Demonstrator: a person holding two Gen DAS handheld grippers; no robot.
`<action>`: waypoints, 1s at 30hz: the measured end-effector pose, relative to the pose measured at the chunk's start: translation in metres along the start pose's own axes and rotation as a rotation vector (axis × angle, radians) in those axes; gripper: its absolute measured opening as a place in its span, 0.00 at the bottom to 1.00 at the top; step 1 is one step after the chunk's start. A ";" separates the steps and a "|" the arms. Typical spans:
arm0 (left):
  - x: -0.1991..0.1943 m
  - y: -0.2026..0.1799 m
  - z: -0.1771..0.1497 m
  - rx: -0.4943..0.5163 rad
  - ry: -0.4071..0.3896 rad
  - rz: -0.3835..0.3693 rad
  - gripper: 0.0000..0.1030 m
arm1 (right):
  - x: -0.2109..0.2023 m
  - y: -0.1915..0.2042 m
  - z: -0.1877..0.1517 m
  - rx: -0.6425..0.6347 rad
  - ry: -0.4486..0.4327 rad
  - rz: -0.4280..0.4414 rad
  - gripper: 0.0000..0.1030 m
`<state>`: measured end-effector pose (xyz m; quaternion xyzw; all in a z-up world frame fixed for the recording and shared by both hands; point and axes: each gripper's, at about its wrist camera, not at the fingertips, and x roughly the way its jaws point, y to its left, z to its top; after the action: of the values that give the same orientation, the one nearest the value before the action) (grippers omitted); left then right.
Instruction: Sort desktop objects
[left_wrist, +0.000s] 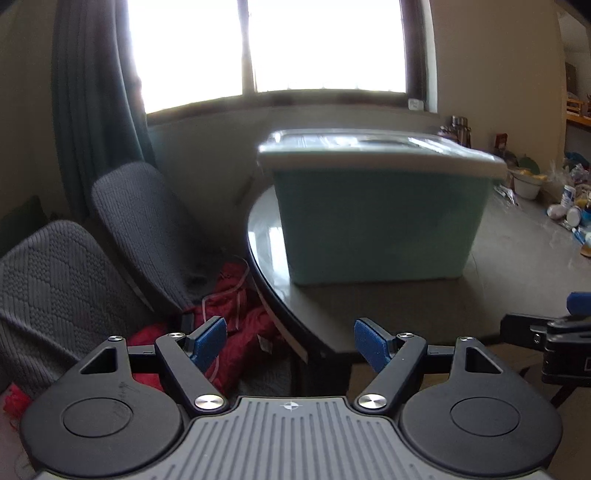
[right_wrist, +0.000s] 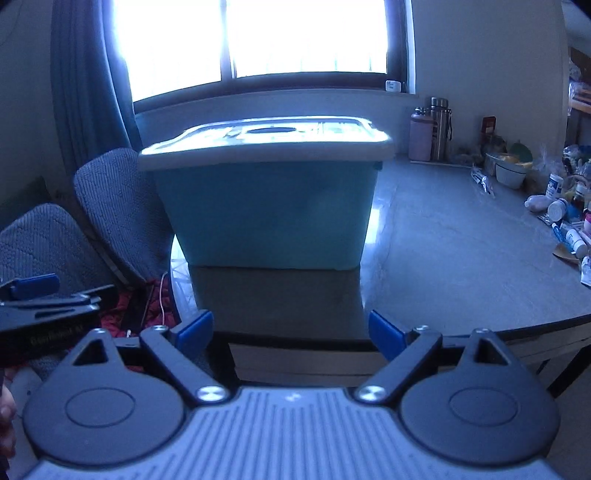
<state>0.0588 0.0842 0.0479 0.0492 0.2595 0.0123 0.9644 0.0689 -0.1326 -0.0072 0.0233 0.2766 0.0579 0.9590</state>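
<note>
Left wrist view: left gripper (left_wrist: 290, 343) hangs off the near edge of the counter (left_wrist: 517, 258), blue fingers (left_wrist: 208, 343) spread wide with nothing between them.

Right wrist view: right gripper (right_wrist: 291, 334) sits at the counter's near edge too, its blue fingers (right_wrist: 386, 334) also spread apart and holding nothing.

Bin: big teal storage bin (left_wrist: 376, 221) with a pale lid (left_wrist: 380, 155) sits on the left end of the counter, straight ahead of both grippers and well apart from the fingers. It's blurry in both views, so I can't read anything on the lid.

Stuff to sort: a heap of small desktop objects (right_wrist: 565, 218) along the far right edge of the counter, well apart from the bin. Looks like little white bottles, tubes and packets. Labels are way too small to read.

Back corner: a pink bottle (right_wrist: 421, 136) and steel flasks (right_wrist: 439, 127) standing side by side near the wall, with white bowls (right_wrist: 509, 173) a bit further right.

Writing: only text I can spot is faint lettering on the body of the left gripper where it pokes into the right wrist view at the left edge, and it's too smeared to make out. Small white tag on the window sill (right_wrist: 393, 85), unreadable.

Off the counter: two grey knit-covered chairs (left_wrist: 147, 229) on the left, red quilted fabric (left_wrist: 236, 317) bunched below them, dark curtain (left_wrist: 92, 92) beside a blown-out bright window (left_wrist: 266, 48).
</note>
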 end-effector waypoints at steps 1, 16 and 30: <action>0.001 -0.001 -0.003 0.006 0.001 0.002 0.76 | 0.001 0.000 -0.003 -0.001 0.002 -0.002 0.88; 0.004 0.001 -0.012 -0.042 -0.045 0.032 0.76 | 0.000 0.000 -0.018 0.021 -0.033 -0.020 0.88; 0.009 -0.013 -0.012 -0.014 -0.036 0.025 0.76 | 0.000 -0.001 -0.023 0.041 -0.024 -0.005 0.88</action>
<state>0.0602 0.0732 0.0318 0.0457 0.2412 0.0252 0.9691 0.0566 -0.1336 -0.0264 0.0429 0.2661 0.0496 0.9617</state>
